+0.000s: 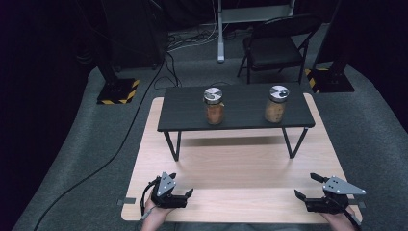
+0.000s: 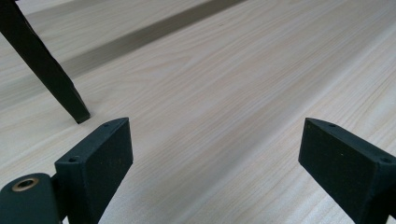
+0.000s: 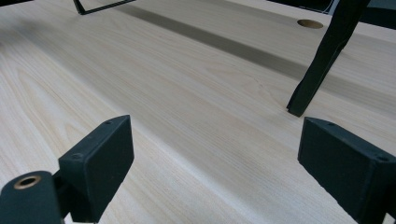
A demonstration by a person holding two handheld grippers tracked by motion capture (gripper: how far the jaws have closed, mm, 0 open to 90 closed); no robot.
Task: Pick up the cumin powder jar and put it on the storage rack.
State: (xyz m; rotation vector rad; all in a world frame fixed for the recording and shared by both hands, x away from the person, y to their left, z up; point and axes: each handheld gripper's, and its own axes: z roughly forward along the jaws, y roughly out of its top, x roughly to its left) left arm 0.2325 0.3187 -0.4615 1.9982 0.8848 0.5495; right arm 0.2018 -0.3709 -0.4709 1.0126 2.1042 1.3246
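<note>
We rest both grippers at the near edge of the table, well apart from each other. The left gripper has its jaws wide with nothing between them, and the right gripper stands the same, wide and empty. In both gripper views we see bare wood between the black jaws.

The things nearest our reach are two jars on the shelf, a dark raised board on thin legs at the far half of the table. The left jar holds something reddish, the right jar something paler; both stand upright with metal lids, well apart from one another and from us.

The risks we judge lie mostly in the approach. The shelf sits high on slim legs, so if we come in low, a jaw may strike a leg or the board's front edge and shake both jars. The jars look like glass; a jaw that meets one off-centre may tip it or push it off the back of the shelf. A grip on the lid alone may slip. If both hands go in together, the cables may drag.
</note>
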